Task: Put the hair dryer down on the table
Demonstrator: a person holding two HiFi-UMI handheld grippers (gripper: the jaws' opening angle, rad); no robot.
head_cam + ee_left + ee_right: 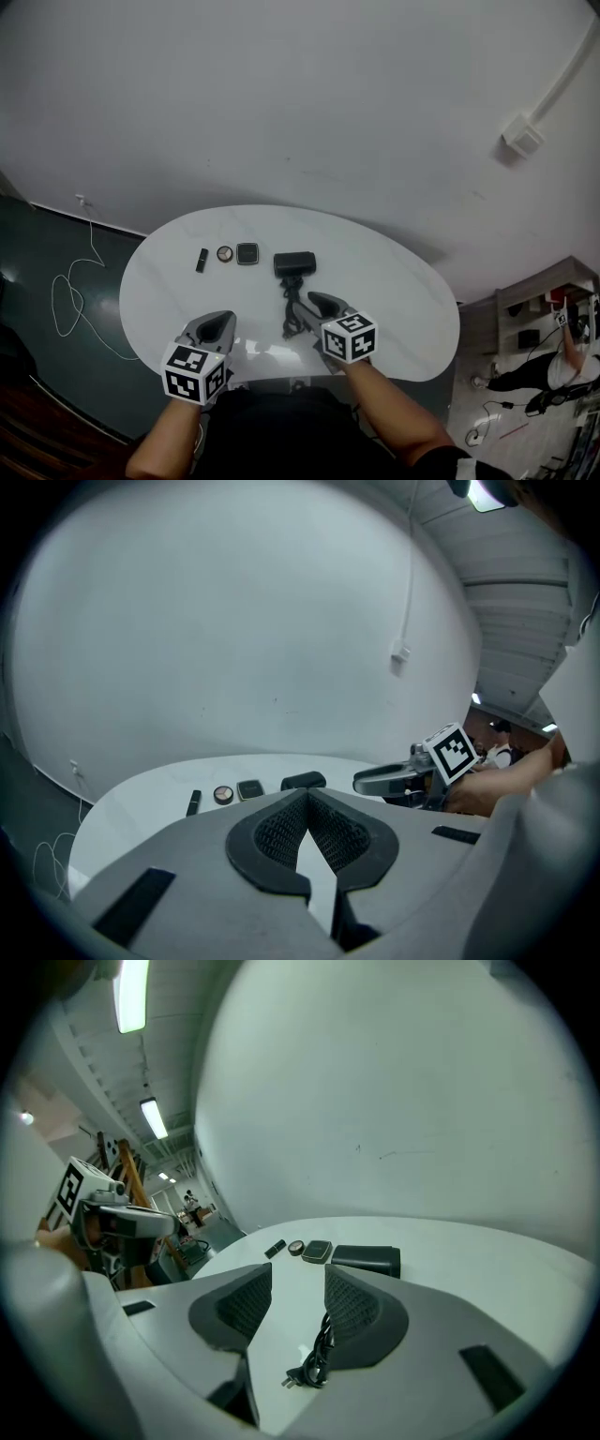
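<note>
The black hair dryer [294,263] lies on the white table [394,281], past the middle, with its body resting flat. Its black cord [290,309] trails back toward me and ends in a plug [298,1378]. My right gripper [317,304] hovers over that cord, jaws open, and the cord [324,1340] lies on the tabletop under the gap, untouched by the pads. The hair dryer [367,1259] sits just ahead of it. My left gripper [217,325] is at the near left edge, jaws shut with nothing between them.
Left of the dryer lie a black lipstick tube [202,260], a round compact [225,253] and a square compact [247,253]. A white cable [70,295] coils on the dark floor at left. A person [558,370] stands far right.
</note>
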